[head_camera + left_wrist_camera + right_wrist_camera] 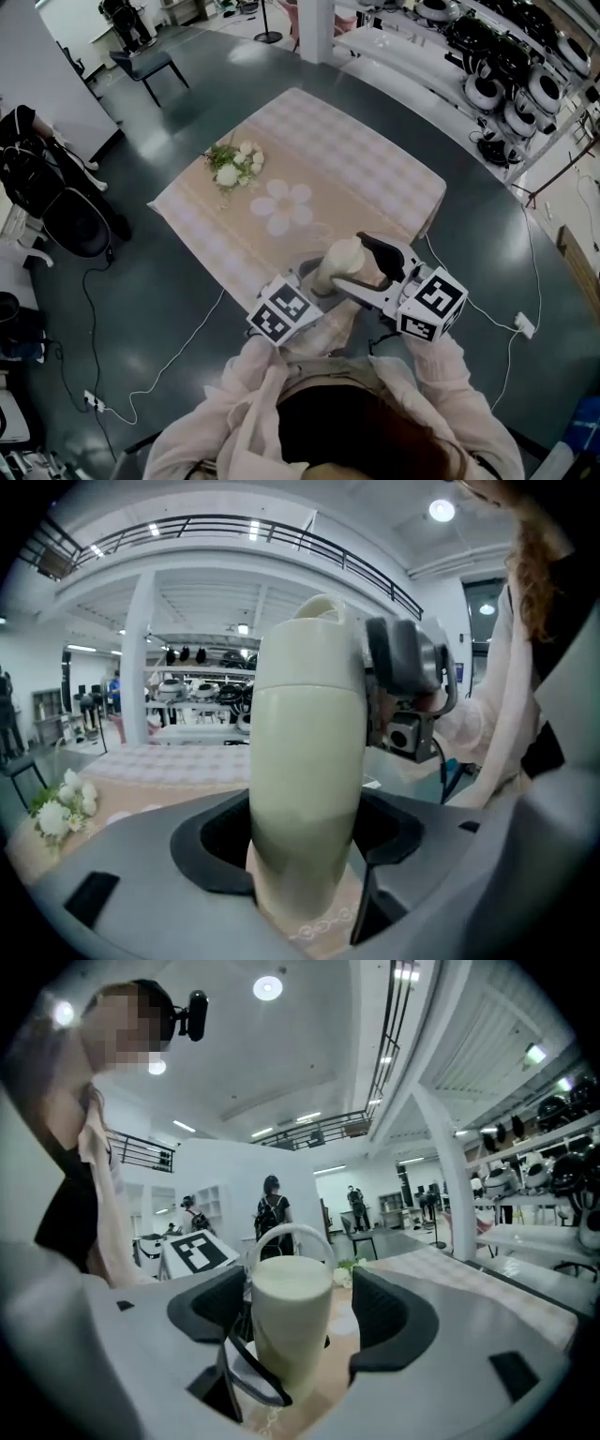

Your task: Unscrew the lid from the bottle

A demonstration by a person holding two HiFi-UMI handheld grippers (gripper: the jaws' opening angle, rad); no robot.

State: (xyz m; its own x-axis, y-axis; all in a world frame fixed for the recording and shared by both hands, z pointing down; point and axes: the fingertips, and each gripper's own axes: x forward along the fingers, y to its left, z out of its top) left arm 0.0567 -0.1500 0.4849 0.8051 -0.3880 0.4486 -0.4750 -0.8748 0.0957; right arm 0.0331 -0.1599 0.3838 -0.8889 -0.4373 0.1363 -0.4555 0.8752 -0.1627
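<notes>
Head view: bottle upright at near edge of desk, left gripper and right gripper flanking it.
Left gripper view: clamped on bottle body; a slack hold would probably let it spin.
Right gripper view: spread wide around lid, pads clear; off-centre closing might catch loop handle or tip bottle.

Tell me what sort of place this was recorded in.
Probably a robotics lab or data-collection hall: white shelves of headset-like gear, a railed mezzanine, and cables trailing across the dark floor beside one cloth-covered table.
</notes>
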